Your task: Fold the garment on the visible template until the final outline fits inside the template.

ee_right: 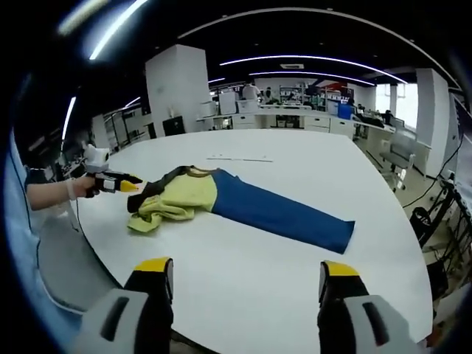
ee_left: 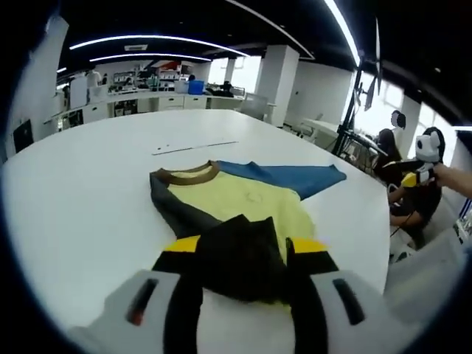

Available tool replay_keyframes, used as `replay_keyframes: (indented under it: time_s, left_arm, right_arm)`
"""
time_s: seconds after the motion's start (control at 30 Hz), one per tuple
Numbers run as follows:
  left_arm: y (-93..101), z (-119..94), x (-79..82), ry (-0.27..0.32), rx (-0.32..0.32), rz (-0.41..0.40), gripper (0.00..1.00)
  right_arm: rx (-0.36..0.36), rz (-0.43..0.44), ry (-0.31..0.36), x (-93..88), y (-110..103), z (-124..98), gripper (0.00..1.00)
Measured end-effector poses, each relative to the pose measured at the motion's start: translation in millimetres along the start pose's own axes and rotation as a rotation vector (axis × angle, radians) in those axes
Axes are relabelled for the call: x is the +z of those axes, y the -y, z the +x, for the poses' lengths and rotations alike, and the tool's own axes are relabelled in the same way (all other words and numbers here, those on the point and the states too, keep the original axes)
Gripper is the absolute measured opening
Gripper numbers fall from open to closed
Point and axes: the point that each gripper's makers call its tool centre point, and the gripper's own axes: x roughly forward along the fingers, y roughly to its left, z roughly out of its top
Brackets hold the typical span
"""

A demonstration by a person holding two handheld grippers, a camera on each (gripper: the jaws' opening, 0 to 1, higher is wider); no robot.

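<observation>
A garment lies on the white table [ee_left: 81, 199], with a yellow body [ee_left: 243, 199], a brown collar [ee_left: 188, 175], a blue part [ee_left: 295, 177] and dark cloth. My left gripper [ee_left: 243, 247] is shut on a bunched fold of the dark cloth [ee_left: 236, 258] between its yellow-tipped jaws. In the right gripper view the left gripper [ee_right: 122, 184], held by a hand, pinches the garment's dark end [ee_right: 147, 193], and the blue part [ee_right: 280, 214] stretches out flat to the right. My right gripper [ee_right: 247, 276] stands open above the table's near edge, apart from the garment.
Thin dark template marks [ee_left: 193, 147] lie on the table beyond the collar, also visible as marks [ee_right: 240, 158] behind the garment. The right gripper [ee_left: 414, 177] shows past the table's edge. A seated person [ee_left: 391, 151], a pillar [ee_left: 280, 81] and counters [ee_left: 147, 99] stand around.
</observation>
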Motion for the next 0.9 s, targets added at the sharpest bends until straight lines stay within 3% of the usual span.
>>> replay_keyframes:
  time_s: [0.17, 0.27, 0.5, 0.7, 0.9]
  left_arm:
    - [-24.0, 6.8, -9.5, -0.045, 0.071, -0.048, 0.33]
    - [-21.6, 9.8, -16.4, -0.060, 0.062, -0.133, 0.27]
    - [-26.0, 18.7, -28.8, -0.081, 0.080, -0.197, 0.25]
    - [-22.9, 24.1, -27.7, -0.070, 0.048, -0.257, 0.24]
    - [-20.9, 14.1, -19.6, -0.040, 0.042, -0.253, 0.17]
  right_arm:
    - [-0.018, 0.007, 0.000, -1.0, 6.8, -5.1, 0.79]
    - [-0.025, 0.009, -0.003, -2.2, 9.4, -8.3, 0.78]
    - [-0.037, 0.023, -0.008, -7.2, 11.2, -10.8, 0.75]
    - [-0.036, 0.026, -0.015, -10.8, 10.7, -10.6, 0.74]
    - [-0.038, 0.029, -0.014, -10.6, 11.7, -10.8, 0.72]
